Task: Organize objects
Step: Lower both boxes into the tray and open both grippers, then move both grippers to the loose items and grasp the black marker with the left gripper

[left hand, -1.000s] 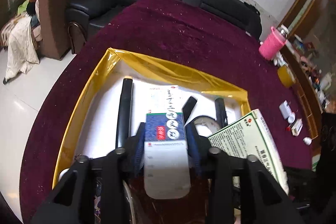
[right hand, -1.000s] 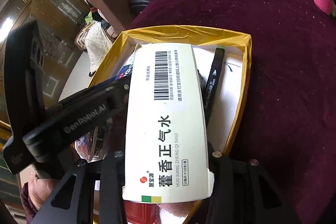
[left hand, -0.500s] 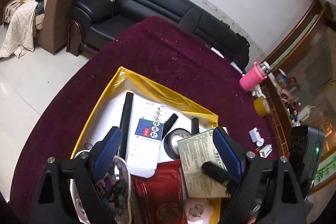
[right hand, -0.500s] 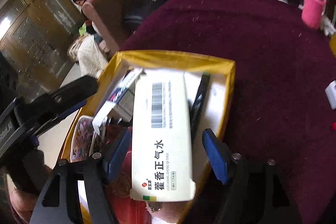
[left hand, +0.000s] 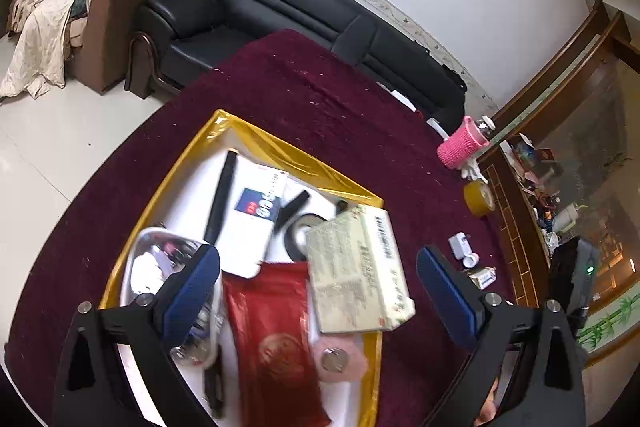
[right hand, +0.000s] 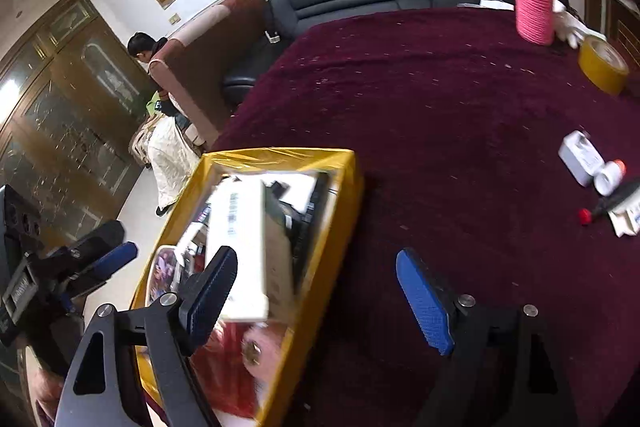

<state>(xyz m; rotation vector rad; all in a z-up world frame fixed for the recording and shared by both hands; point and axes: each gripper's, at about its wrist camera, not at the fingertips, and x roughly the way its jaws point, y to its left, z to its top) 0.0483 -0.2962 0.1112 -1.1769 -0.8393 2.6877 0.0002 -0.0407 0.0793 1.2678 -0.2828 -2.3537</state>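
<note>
Hovering with the left gripper (left hand: pixel 316 259) above the gold-foil-lined open box (left hand: pixel 192 163) on the maroon velvet tablecloth (left hand: pixel 320 99), opening its blue-padded jaws wide and gripping nothing. Doing likewise with the right gripper (right hand: pixel 316 257) at the box's near right corner, jaws opening, pinching nothing, hanging half over bare cloth.

Leaving the cream rectangular medicine carton (left hand: pixel 356 267) lying inside the box, propped across a black tape roll (left hand: pixel 298 231) and a red foil pouch (left hand: pixel 272 327), probably for want of free floor. Leaving the white-and-blue flat carton (left hand: pixel 256 211) lengthwise beside a long black marker (left hand: pixel 220 199), likely to save room.

Showing the whole box interior only through the left wrist view. Revealing more plainly through the right wrist view the loose things outside, seemingly awaiting sorting: a small white charger-like block (right hand: pixel 580 157), a red-capped dark pen (right hand: pixel 612 203), a yellow tape roll (right hand: pixel 602 65) and a pink knitted bottle sleeve (right hand: pixel 534 7). Catching the left gripper itself there too, at the frame's left edge, while blurring the cream carton.
</note>
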